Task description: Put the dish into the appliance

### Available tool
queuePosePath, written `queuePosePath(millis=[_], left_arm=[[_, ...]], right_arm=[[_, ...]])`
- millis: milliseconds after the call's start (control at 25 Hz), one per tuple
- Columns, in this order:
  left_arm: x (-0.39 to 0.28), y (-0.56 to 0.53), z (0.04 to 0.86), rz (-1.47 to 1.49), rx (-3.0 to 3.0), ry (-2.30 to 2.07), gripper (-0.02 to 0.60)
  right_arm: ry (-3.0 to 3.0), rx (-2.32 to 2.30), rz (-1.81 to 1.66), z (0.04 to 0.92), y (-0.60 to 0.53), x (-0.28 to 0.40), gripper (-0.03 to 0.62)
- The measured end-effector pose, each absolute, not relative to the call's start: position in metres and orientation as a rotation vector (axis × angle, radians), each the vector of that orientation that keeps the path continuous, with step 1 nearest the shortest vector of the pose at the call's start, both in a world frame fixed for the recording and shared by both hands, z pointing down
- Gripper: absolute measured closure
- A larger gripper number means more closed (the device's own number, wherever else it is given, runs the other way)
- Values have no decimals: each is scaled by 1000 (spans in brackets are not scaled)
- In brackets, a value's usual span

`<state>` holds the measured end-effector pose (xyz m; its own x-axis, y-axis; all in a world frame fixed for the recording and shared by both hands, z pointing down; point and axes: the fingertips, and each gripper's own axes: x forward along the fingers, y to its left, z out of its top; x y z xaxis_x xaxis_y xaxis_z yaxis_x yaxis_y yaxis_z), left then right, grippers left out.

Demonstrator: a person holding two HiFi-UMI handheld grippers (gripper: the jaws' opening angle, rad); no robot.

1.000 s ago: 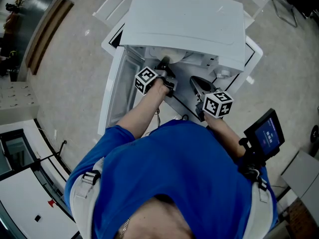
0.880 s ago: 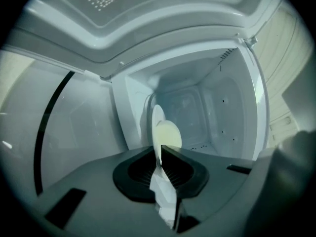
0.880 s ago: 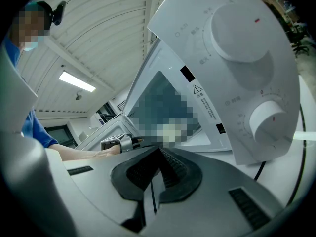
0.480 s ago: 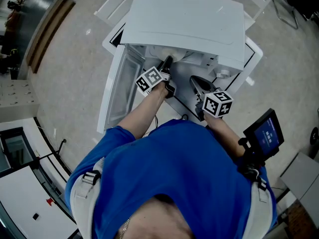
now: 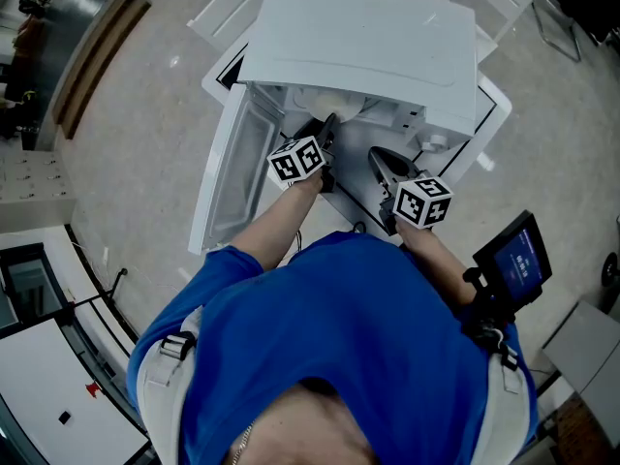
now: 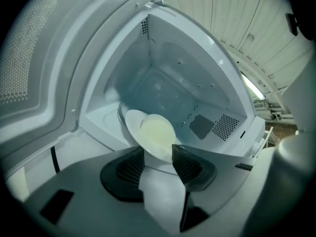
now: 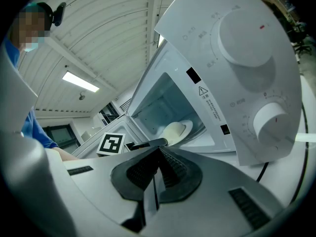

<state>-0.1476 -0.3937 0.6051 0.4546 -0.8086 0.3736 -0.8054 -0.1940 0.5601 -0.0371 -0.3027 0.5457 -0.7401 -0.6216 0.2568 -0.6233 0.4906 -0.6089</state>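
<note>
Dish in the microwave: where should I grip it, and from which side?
Take the dish by its near rim, straight in through the open front of the microwave. That thin edge faces the doorway, between the opening jaws of the left gripper; the cavity walls likely block other sides.

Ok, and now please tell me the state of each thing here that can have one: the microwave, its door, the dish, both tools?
Microwave: cavity open to the front.
Door: swung wide open.
Dish: inside the cavity, its near rim between the left tool's jaws.
Left tool: jaws opening, no longer clamped on the dish.
Right tool: jaws shut, nothing between them, outside the microwave.
</note>
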Motion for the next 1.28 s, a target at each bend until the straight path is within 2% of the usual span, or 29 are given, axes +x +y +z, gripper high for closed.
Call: queuePosePath(millis=[440,520,560,1280], left_arm=[[-147,-394,608,22,2030,-1321,394],[-145,-393,609,31,2044,-1305,310],[-144,-393,609,38,2053,-1302,300],[-157,-385,607,403,2231,-1529,302]], right_arm=[[-2711,1125,1099,545,-302,-39,592],[-2710,1123,1097,545,-302,-39,592],[-2709,1122,1096,545,-302,-39,592],[-2713,1117,1081,545,-303,-41,592]])
